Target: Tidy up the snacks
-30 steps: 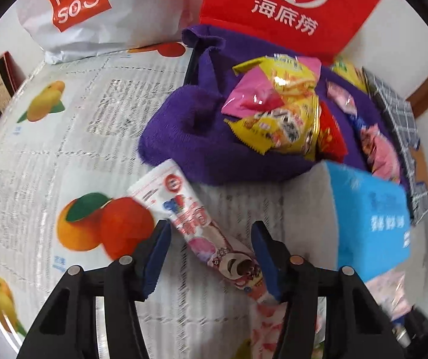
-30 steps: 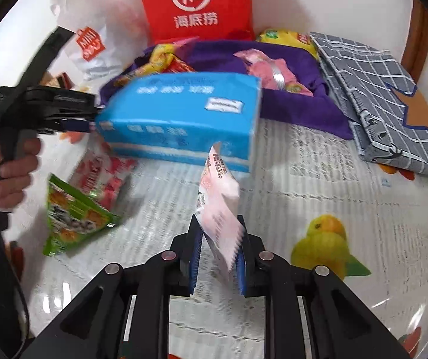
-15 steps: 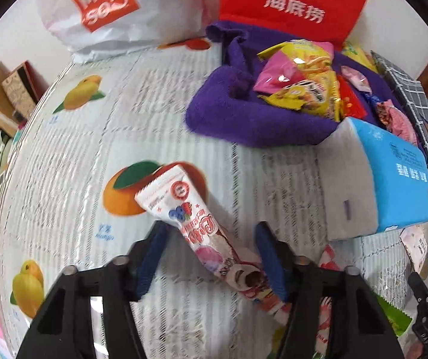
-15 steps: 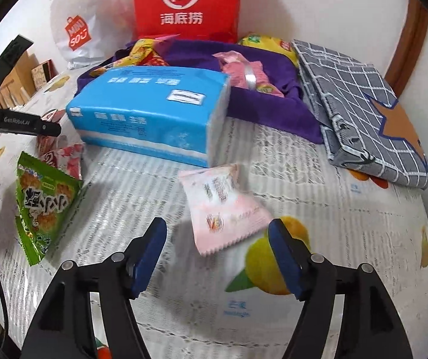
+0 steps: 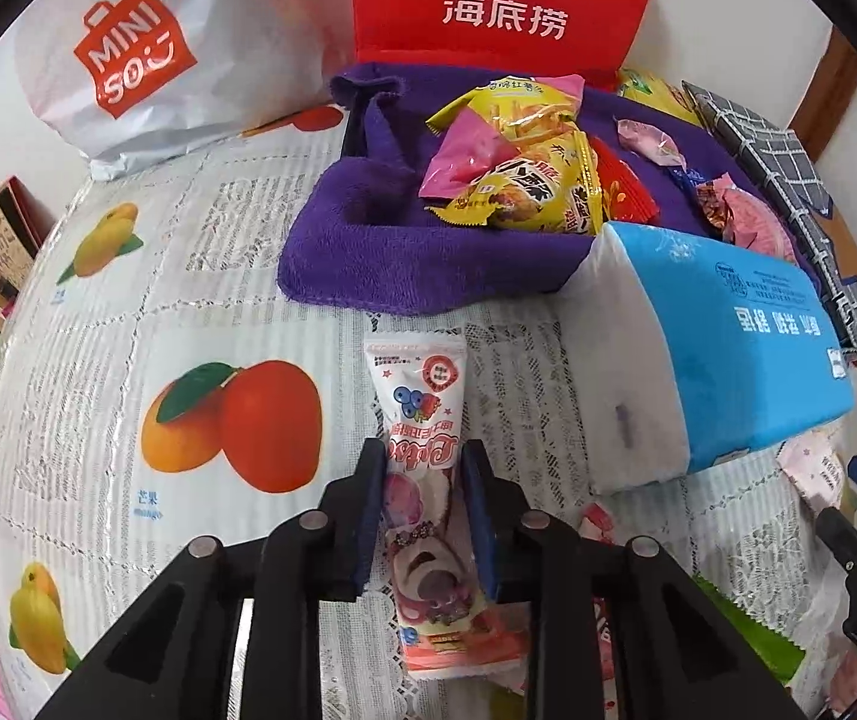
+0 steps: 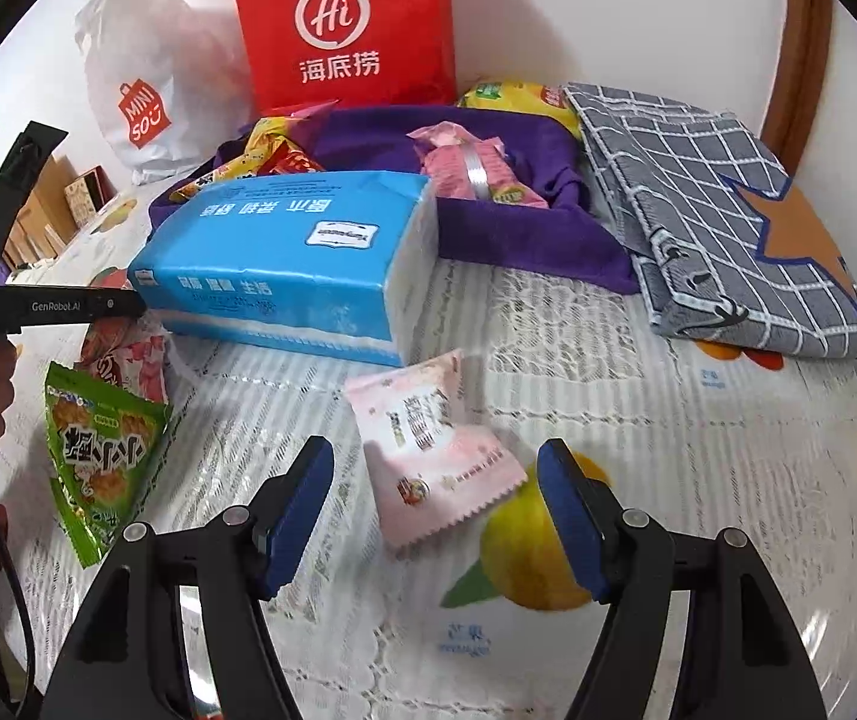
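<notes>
Two grippers in play. Left gripper (image 5: 422,516) has its blue pads pinched on the long pink-and-white snack tube (image 5: 422,438), gripping its middle; the tube lies flat on the fruit-print tablecloth (image 5: 128,312), its far end pointing at the purple towel (image 5: 362,252) and stopping just short of it. Right gripper (image 6: 437,516) stands spread wide and holds nothing; the small pink snack packet (image 6: 434,450) lies on the cloth between its fingers, touching neither pad.

Progress, judged from how things lie: roughly midway. A heap of yellow, red and pink packets (image 5: 524,174) already sits on the towel, which looks like the collecting spot. Still loose on the cloth: the tube, the pink packet, a green snack bag (image 6: 98,456) and a red-pink packet (image 6: 128,348) partly tucked under the left gripper in the right wrist view.

Room to move: the blue tissue pack (image 6: 290,264) lies between the loose snacks and the towel, so anything from the right side likely goes over or around it. Left of the tube there is open cloth straight up to the towel's near edge. Red bag (image 5: 500,0) and white shopping bag (image 5: 128,60) stand against the wall behind the towel, so there's little space past it. Grey checked cloth (image 6: 722,222) lies just beside the towel's right side. The table edge curves off near the green bag, so watch for sliding.
</notes>
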`<state>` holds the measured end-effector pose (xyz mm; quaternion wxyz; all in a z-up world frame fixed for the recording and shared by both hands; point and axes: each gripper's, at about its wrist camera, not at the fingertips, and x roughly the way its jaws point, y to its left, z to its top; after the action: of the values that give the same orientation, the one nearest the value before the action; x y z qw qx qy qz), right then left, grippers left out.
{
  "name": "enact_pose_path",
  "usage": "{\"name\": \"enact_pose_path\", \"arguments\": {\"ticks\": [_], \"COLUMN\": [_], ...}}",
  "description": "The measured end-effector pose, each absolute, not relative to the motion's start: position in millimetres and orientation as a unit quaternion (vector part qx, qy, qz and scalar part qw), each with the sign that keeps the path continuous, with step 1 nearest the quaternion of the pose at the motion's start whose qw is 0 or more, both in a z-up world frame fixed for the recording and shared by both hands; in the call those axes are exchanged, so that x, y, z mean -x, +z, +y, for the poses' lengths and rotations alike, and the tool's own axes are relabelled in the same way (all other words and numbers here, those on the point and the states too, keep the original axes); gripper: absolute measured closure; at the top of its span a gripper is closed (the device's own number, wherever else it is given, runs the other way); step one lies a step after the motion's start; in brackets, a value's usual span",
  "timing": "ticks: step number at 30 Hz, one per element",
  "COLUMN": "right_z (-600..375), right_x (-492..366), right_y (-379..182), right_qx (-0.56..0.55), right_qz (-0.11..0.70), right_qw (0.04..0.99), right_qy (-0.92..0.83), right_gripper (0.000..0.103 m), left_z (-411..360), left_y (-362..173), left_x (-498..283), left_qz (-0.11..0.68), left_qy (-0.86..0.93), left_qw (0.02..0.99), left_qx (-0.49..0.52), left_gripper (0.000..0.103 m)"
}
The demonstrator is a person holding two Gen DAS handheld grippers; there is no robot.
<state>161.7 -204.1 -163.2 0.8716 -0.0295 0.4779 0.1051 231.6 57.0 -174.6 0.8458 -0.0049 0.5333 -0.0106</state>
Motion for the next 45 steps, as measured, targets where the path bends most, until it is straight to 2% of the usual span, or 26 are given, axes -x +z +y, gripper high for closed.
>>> {"name": "enact_pose_path", "arguments": {"ticks": [5, 9, 31, 39, 45], "right_z": [-197, -197, -198, -200, -205], "right_x": [-170, -169, -168, -167, -164], "right_y": [-172, -178, -180, -178, -168], "right_qx": [0.037, 0.041, 0.042, 0.034, 0.030], "right_qz": [0.484, 0.475, 0.467, 0.463, 0.451], "right_qw": [0.869, 0.875, 0.879, 0.881, 0.888], "right_qy": [0.098, 0.087, 0.087, 0.097, 0.092], "right_gripper": [0.033, 0.042, 0.045, 0.063, 0.066], "left_z": [60, 60, 56, 55, 58], "left_y": [-175, -175, -180, -178, -167], "left_x": [-234, -232, -212, -211, -208], "left_qz": [0.534, 0.529, 0.448, 0.450, 0.457], "left_qy": [-0.019, -0.018, 0.002, 0.003, -0.004], "left_qw": [0.845, 0.848, 0.894, 0.893, 0.890], "left_qx": [0.020, 0.015, 0.001, 0.001, 0.008], "left_gripper": [0.081, 0.081, 0.079, 0.082, 0.083]}}
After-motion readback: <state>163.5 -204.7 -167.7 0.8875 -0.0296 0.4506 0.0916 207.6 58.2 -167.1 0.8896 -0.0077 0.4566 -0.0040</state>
